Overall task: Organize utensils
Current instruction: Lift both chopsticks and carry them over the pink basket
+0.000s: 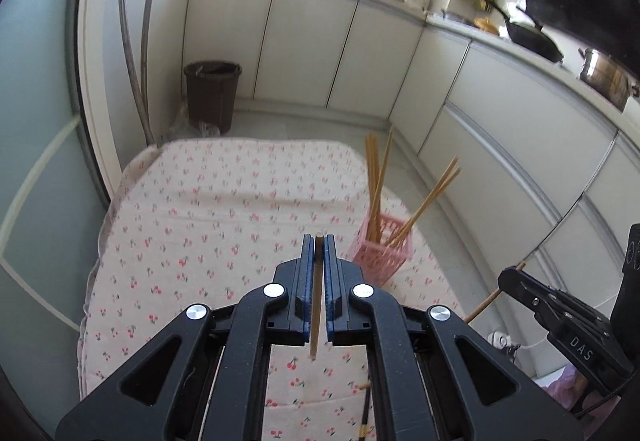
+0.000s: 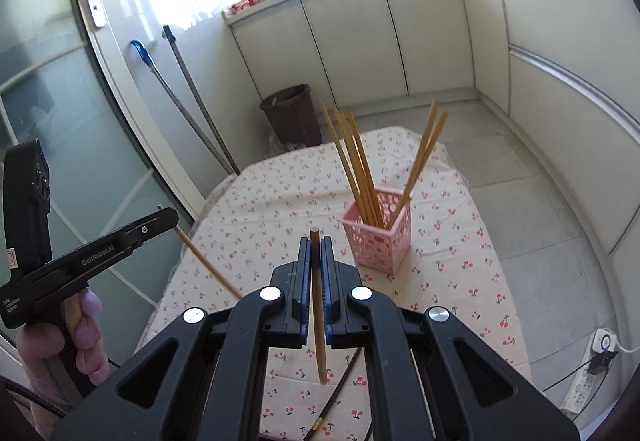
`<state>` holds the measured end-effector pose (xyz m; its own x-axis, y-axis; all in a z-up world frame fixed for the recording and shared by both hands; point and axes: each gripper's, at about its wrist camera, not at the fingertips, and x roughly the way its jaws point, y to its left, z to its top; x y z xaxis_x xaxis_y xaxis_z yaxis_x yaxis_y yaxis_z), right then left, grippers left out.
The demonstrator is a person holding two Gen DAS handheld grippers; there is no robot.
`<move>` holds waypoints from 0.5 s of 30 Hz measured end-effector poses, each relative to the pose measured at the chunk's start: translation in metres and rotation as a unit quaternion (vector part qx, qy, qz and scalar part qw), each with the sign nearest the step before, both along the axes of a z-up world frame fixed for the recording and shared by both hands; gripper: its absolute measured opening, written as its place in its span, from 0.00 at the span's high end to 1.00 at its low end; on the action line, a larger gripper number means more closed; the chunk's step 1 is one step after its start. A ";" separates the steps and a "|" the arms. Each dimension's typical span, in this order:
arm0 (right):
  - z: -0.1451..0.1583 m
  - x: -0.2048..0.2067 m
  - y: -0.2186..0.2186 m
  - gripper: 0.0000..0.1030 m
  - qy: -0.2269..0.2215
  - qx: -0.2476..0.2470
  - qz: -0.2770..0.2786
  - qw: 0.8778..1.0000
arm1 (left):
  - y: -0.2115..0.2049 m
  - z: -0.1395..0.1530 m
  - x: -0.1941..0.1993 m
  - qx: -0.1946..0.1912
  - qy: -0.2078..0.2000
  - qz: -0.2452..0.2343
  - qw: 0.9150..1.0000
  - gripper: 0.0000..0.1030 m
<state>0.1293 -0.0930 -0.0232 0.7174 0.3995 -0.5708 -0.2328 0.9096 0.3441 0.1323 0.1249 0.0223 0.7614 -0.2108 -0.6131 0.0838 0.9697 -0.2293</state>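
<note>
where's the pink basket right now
The pink basket stands on the cherry-print cloth with bamboo chopsticks upright in it, just ahead and right of the right tool; the left wrist view shows it on the cloth's right edge.

A home kitchen: pale cabinet doors (image 1: 304, 41) run under an L-shaped counter (image 1: 452, 21) crowded with bottles, a black frying pan (image 1: 532, 37) and a steel pot (image 1: 608, 81) at right. A brown waste bin (image 1: 212, 93) stands in the far corner, mop handles (image 1: 136, 73) lean at left, and a cherry-print cloth (image 1: 224, 209) covers the near table.
</note>
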 end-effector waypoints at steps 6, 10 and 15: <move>0.059 0.008 -0.026 0.95 -0.064 0.041 -0.028 0.997 | -0.010 0.056 0.013 -0.010 -0.066 0.006 0.998 0.96; 0.099 0.021 -0.054 0.95 -0.107 0.074 -0.067 0.989 | -0.021 0.082 0.029 -0.026 -0.086 -0.006 0.996 0.96; 0.124 0.044 -0.081 0.95 -0.136 0.092 -0.100 0.981 | -0.043 0.099 0.047 -0.029 -0.104 -0.029 0.994 0.96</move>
<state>0.1729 -0.1745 0.1008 0.9077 0.3138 -0.2786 -0.1621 0.8746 0.4570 0.1797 0.0821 0.1212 0.8562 -0.2878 -0.4292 0.1899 0.9477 -0.2566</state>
